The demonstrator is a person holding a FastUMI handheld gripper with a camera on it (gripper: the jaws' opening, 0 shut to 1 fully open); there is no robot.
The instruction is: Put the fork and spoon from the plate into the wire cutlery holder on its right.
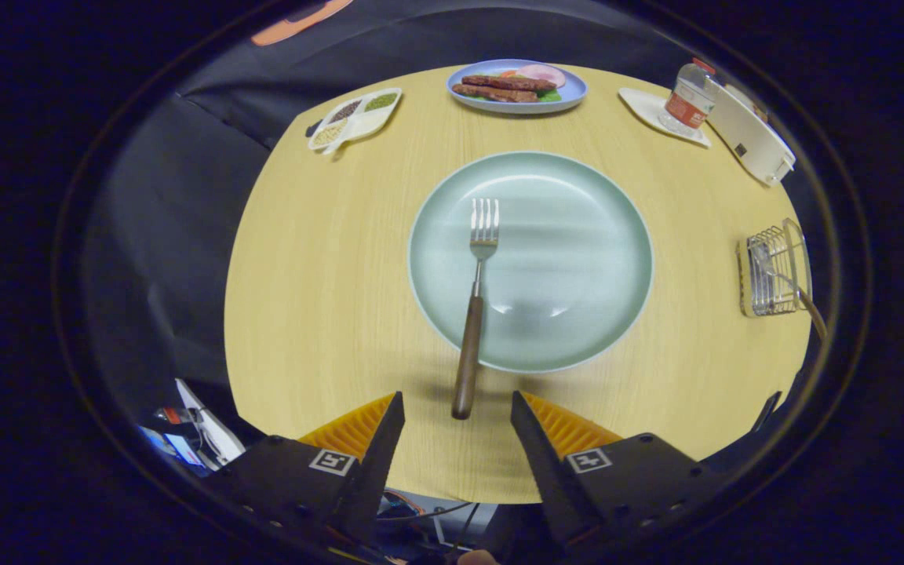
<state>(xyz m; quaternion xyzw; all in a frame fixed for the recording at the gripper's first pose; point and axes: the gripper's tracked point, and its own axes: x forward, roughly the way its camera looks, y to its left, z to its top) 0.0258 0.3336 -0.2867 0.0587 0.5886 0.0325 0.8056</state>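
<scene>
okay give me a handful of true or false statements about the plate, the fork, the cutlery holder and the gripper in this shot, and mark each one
1. The fork lies with its tines on the green plate and its wooden handle hanging over the rim towards the gripper. True.
2. The gripper is shut on the fork handle. False: its fingers stand open, with the handle's end just ahead of the gap and untouched.
3. The wire cutlery holder already has a utensil in it. True: a handle sticks out of it.
4. A spoon lies on the green plate beside the fork. False: the fork is alone on it.
5. The water bottle stands on the green plate. False: it stands on a small white dish at the table's far side.
</scene>
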